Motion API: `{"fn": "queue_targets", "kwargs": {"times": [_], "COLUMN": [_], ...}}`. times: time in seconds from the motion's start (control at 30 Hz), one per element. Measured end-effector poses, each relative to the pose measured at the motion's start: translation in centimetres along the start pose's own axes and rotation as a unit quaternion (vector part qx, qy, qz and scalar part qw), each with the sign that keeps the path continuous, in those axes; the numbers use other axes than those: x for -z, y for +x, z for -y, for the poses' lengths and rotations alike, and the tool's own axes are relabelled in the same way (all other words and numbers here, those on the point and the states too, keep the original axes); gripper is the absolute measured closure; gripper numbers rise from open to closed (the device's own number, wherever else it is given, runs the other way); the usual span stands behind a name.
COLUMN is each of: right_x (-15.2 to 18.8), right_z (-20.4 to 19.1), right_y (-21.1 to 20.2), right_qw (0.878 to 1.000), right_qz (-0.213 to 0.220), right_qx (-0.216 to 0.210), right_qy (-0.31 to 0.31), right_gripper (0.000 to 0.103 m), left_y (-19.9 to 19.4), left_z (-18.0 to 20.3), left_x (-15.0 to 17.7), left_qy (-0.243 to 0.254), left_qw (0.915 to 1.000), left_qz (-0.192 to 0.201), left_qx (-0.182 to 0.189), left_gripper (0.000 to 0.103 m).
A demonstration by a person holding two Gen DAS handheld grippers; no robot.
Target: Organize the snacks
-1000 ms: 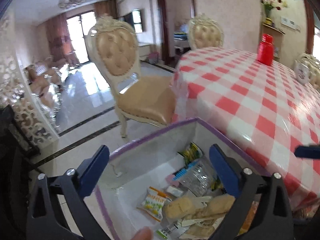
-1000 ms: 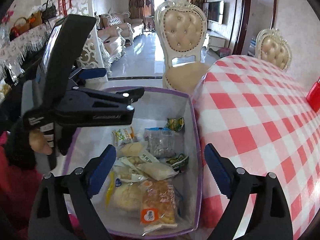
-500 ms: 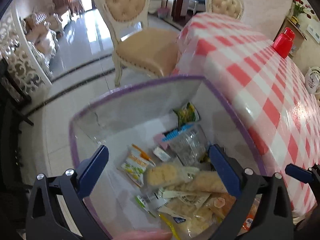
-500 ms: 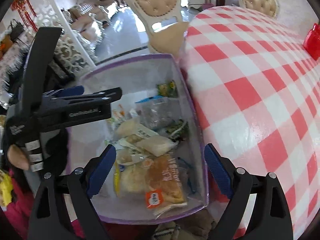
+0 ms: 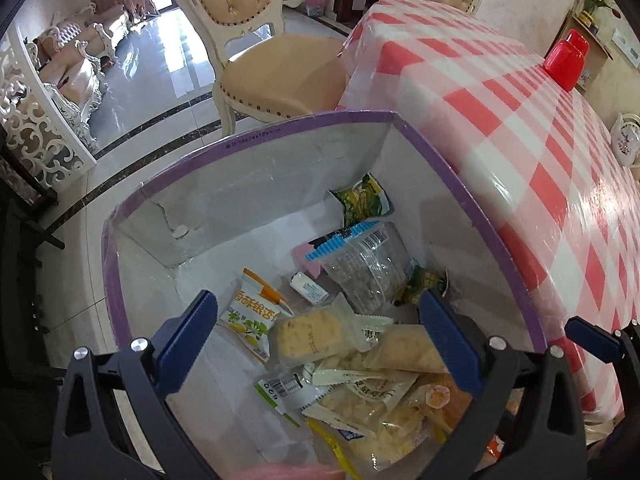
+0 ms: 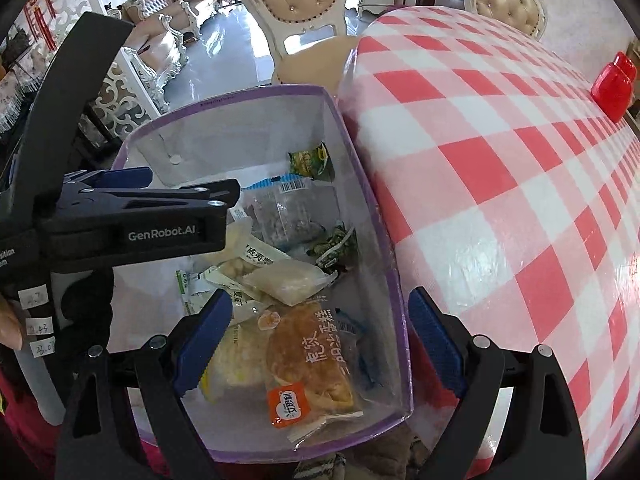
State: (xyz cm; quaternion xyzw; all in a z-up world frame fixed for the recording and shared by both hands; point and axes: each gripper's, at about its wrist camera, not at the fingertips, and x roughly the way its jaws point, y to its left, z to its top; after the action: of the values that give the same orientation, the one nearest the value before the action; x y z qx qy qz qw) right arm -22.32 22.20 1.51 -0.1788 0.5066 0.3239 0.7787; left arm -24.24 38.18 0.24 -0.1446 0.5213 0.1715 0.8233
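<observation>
Where the red-and-white checked tablecloth (image 6: 500, 200) drapes over the rounded table edge, stands a purple-rimmed bin (image 5: 472, 184) with pale translucent walls, just beside the cloth and lower than the tabletop. Holds a heap of wrapped snacks: a green packet (image 5: 362, 200) against the far wall, a clear ridged bag with a blue-striped top (image 5: 360, 264) near the middle, a yellow-and-orange sachet (image 5: 250, 312) to the left, a pale biscuit pack (image 5: 310, 338) beside it, and, nearest in the right wrist view, a golden pastry with an orange label (image 6: 308, 360).

Hovering over the bin's near half, the left gripper (image 5: 318, 338), jaws spread wide and holding nothing. Poised likewise above the bin's near right corner, the right gripper (image 6: 320, 344), blue pads far apart, empty.

On the cloth, far off, a red container (image 5: 566, 60), well apart from the bin. Behind the table, two cream tufted chairs (image 5: 256, 40), one drawn up close to the bin's far side. Beyond, glossy pale floor tiles with dark border strips (image 5: 152, 120), a white fretwork screen (image 5: 36, 120) at the left, and ornate sofas (image 6: 160, 4) deeper in the bright room.
</observation>
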Motion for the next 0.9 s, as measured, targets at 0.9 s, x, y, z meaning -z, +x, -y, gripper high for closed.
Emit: {"fn": "queue_targets", "kwargs": {"times": [0.9], "right_x": [0.33], "right_z": [-0.08], "right_y": [0.44], "right_qw": [1.0], "right_qz": [-0.01], "right_qx": [-0.002], "right_qy": [0.003], "right_gripper": [0.016], "left_y": [0.72], "left_z": [0.1], "left_x": [0.21], "left_qy": [0.004], "left_qw": [1.0], "left_qz": [-0.008], "left_qx": [-0.004], "left_gripper": [0.002]}}
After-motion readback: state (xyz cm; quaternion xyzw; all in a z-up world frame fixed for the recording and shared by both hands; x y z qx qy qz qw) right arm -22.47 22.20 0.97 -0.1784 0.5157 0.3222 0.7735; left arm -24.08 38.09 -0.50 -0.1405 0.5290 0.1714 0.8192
